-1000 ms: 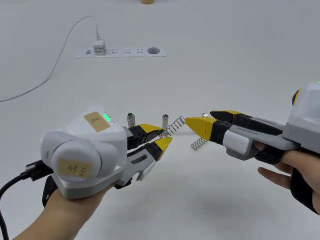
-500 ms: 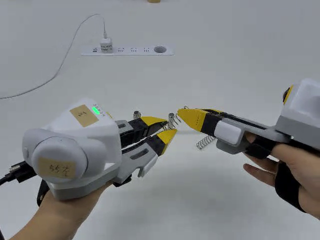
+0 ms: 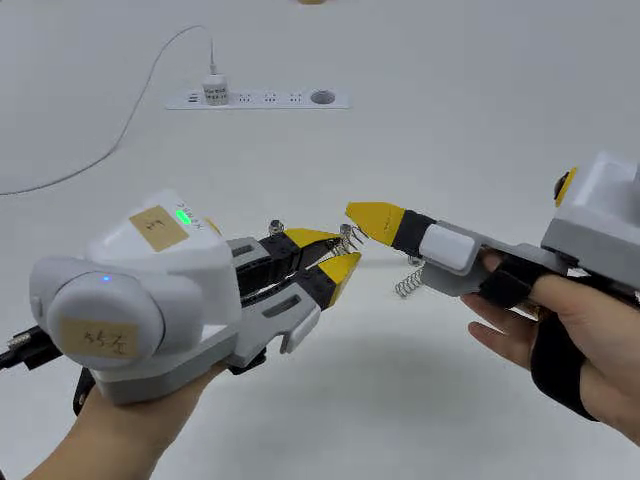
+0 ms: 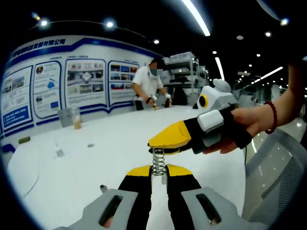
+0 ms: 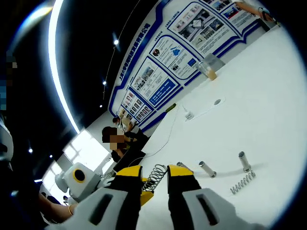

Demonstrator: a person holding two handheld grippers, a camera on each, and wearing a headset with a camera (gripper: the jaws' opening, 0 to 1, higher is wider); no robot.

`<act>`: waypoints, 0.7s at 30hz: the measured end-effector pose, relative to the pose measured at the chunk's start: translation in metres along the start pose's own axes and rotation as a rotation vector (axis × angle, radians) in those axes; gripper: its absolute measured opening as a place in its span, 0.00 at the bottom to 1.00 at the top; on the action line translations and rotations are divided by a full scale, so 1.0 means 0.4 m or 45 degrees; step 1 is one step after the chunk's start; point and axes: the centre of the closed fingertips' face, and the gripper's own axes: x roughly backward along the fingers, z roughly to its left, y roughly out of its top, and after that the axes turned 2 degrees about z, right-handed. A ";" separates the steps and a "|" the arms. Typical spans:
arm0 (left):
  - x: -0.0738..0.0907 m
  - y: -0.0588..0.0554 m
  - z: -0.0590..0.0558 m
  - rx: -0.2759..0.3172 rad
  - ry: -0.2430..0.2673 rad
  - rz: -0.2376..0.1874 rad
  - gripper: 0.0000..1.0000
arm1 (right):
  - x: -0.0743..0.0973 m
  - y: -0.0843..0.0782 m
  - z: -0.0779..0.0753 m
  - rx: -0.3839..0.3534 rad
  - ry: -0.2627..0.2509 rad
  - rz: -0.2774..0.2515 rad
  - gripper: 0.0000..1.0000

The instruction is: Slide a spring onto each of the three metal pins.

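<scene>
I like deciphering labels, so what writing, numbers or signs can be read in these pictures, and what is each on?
Nothing can be read clearly.
Top sticker on the left tongs: handwriting, illegible.
Rear sticker: scrawl, illegible.
Wall posters: print too small to read.

Over the past second your right tongs (image 3: 352, 212) have closed in on your left tongs (image 3: 346, 248). The spring (image 3: 349, 238) strung between them, earlier drawn out long, now shows as a short, bunched coil.
</scene>
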 end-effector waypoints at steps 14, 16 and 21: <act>0.000 -0.003 -0.001 0.003 0.001 0.014 0.11 | 0.000 0.002 0.011 0.057 0.030 -0.013 0.13; -0.001 -0.005 -0.002 -0.001 0.000 0.023 0.11 | -0.001 0.001 0.014 0.087 0.033 -0.009 0.12; -0.003 -0.016 -0.003 0.027 -0.008 0.055 0.11 | -0.003 -0.007 0.017 0.136 0.034 0.021 0.12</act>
